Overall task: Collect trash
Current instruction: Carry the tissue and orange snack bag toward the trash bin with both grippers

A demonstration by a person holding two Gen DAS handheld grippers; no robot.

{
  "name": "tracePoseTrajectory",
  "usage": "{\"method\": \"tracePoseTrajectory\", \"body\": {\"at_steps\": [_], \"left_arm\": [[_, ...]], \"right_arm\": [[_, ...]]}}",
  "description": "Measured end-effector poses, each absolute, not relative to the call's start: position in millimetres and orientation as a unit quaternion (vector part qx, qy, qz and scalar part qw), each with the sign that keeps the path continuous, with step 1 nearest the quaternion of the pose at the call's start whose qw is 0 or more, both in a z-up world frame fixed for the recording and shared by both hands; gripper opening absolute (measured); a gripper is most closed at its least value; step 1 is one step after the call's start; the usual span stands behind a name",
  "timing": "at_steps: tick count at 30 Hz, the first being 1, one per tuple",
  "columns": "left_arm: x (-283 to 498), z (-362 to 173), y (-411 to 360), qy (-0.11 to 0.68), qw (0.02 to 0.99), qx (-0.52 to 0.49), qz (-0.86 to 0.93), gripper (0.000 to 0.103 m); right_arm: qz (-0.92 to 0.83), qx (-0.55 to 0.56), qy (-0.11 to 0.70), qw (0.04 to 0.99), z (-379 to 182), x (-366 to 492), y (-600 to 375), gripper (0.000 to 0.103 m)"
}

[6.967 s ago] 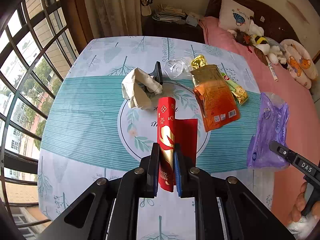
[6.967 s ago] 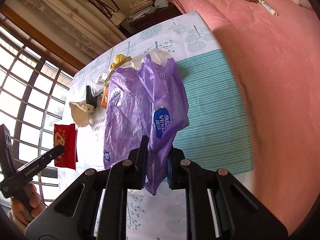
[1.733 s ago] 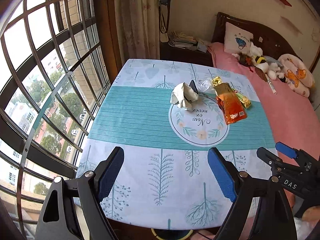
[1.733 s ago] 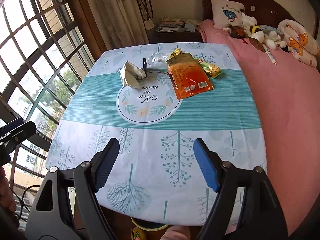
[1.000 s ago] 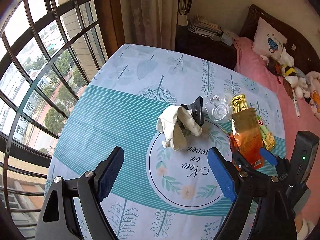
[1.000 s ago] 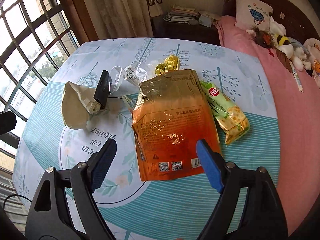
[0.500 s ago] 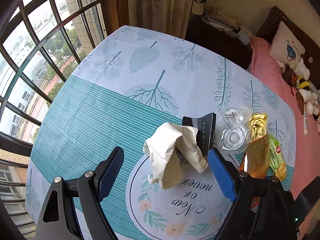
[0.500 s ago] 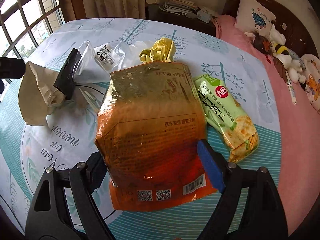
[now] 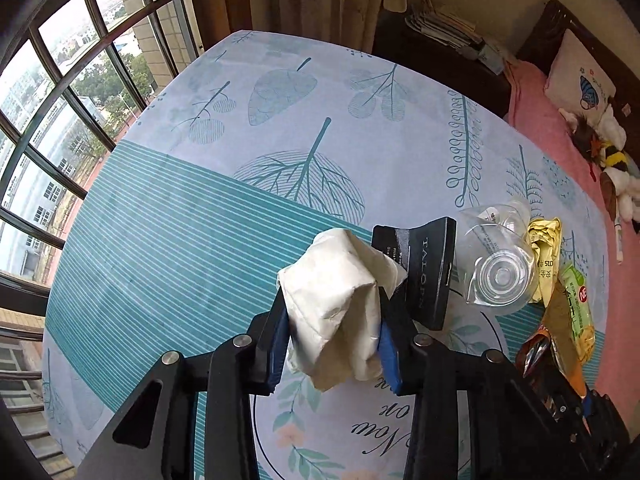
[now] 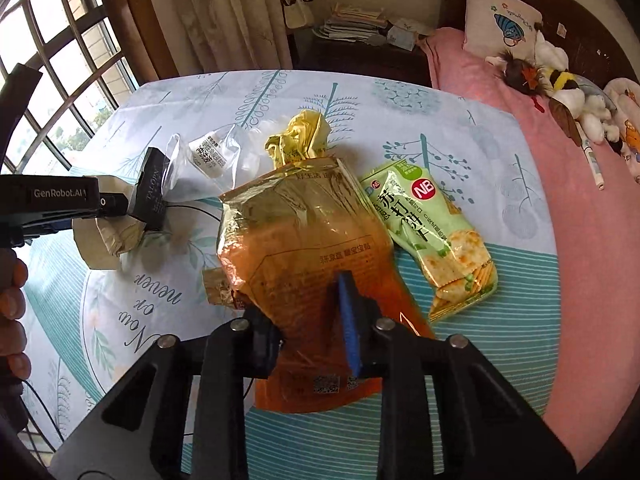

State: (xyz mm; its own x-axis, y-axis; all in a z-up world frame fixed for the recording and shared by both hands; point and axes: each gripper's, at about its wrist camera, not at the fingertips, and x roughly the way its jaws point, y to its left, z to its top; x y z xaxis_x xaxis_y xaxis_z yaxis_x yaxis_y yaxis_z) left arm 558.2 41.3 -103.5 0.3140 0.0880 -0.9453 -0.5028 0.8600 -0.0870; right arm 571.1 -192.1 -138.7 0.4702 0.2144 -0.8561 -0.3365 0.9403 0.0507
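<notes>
My left gripper [image 9: 334, 316] is shut on a crumpled white paper bag [image 9: 336, 296] at the table's middle; the bag also shows in the right wrist view [image 10: 106, 236]. My right gripper [image 10: 308, 320] is shut on a large orange and gold foil pouch [image 10: 308, 240], whose lower end bulges between the jaws. The pouch's edge shows in the left wrist view [image 9: 560, 336]. The left gripper's body [image 10: 52, 200] shows at the left of the right wrist view.
A black packet [image 9: 428, 272], a clear plastic cup [image 9: 496, 272], a crumpled yellow wrapper [image 10: 300, 136] and a green cracker packet [image 10: 436, 236] lie on the leaf-print tablecloth [image 9: 200, 240]. A pink bed [image 10: 580, 200] lies right; barred windows [image 9: 60, 100] stand left.
Both grippers came down onto the table and closed: the left on the white paper bag, the right on the orange pouch. Both were open half a second ago.
</notes>
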Motion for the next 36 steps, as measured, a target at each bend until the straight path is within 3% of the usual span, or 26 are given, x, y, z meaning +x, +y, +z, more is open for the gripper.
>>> {"method": "tracePoseTrajectory", "body": {"at_steps": [8,17,36], "left_arm": [[527,-84,34,0.551,0.800,-0.165,0.168,0.031],[456,-26,15,0.531,0.829,-0.136,0.113,0.031],[214,76,14,0.472,0.878,-0.077,-0.020,0.031]], "right_arm": [[0.178,0.021,0.502,0.846,-112,564,-221,0.009],[0.198,0.116,0.503,0.833,-71,517,-249,0.004],[0.195,0.142,0.451,0.859,22,257,-213,0.004]]}}
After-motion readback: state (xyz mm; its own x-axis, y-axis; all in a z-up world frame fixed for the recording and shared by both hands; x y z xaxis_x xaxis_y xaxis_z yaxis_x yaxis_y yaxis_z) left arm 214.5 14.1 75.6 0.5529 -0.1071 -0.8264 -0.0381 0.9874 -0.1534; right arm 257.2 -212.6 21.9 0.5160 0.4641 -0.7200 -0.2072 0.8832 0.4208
